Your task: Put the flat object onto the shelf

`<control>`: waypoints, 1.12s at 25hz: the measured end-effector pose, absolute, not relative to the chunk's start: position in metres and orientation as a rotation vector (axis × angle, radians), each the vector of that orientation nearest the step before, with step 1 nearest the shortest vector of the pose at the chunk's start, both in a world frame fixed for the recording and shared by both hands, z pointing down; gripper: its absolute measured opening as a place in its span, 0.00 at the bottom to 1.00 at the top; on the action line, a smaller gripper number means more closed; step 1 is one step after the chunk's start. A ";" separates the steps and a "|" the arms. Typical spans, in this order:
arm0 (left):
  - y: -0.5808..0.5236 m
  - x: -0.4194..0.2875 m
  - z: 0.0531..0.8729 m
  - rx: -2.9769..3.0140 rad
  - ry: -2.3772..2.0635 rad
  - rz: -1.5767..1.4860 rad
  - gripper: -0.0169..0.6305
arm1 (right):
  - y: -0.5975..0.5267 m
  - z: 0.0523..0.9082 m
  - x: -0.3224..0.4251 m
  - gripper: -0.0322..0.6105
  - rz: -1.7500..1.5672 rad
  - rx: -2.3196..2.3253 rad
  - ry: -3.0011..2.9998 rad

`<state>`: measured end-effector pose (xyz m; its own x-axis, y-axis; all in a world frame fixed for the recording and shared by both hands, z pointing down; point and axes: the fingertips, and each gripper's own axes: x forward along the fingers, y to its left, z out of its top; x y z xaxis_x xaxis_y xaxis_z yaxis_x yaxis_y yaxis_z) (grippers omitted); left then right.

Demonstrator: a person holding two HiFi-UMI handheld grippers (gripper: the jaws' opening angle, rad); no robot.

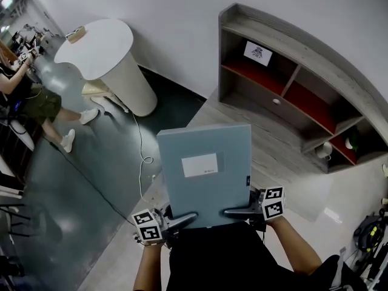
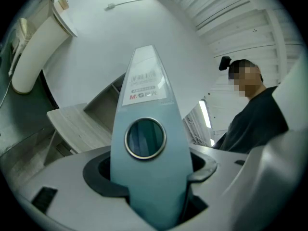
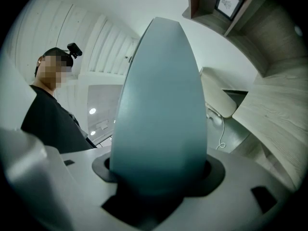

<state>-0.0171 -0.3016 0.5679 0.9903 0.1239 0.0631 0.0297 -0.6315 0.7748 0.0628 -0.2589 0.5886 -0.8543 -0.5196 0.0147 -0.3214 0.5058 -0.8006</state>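
The blue-grey file box is up in the air in front of my chest, held roughly level with its white label facing up. It rests on nothing but my fingers. My left gripper bites its near edge at about 7 o'clock and my right gripper takes the same edge at about 5 o'clock. In both gripper views the box fills the gap between the fingers, which are clenched on its thick body. The left gripper view looks along the spine with the metal-ringed finger hole. I judge the pick-up to be done and the carry to be under way. The placing itself has not begun. The grey wooden shelf stands on the floor at about 1 o'clock, well apart from the box. Its red-backed compartments are open toward me. One of them, at the far end, holds a small framed card, and a few small things that I cannot identify sit near the other end. What is left, as I see it, is to bring the box across to the shelf, set it into or onto a free bay, and release both grips. Farther out, at 11 o'clock, is a round white table, with a seated person at 10 o'clock and a thin cable trailing over the floor.
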 end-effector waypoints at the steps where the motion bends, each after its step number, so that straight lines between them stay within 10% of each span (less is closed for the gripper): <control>1: -0.305 -0.006 0.565 2.261 0.130 0.141 0.49 | -0.261 0.585 0.074 0.53 -1.253 -0.741 2.519; 28: -0.389 0.236 0.401 2.558 0.846 0.168 0.55 | -0.309 0.416 0.284 0.55 -0.638 -1.545 2.368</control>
<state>0.2361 -0.3892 0.4013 0.8058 0.5918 -0.0218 0.5385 -0.7169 0.4427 0.2839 -0.3087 0.4162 -0.4108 -0.9111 0.0343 -0.8051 0.3448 -0.4826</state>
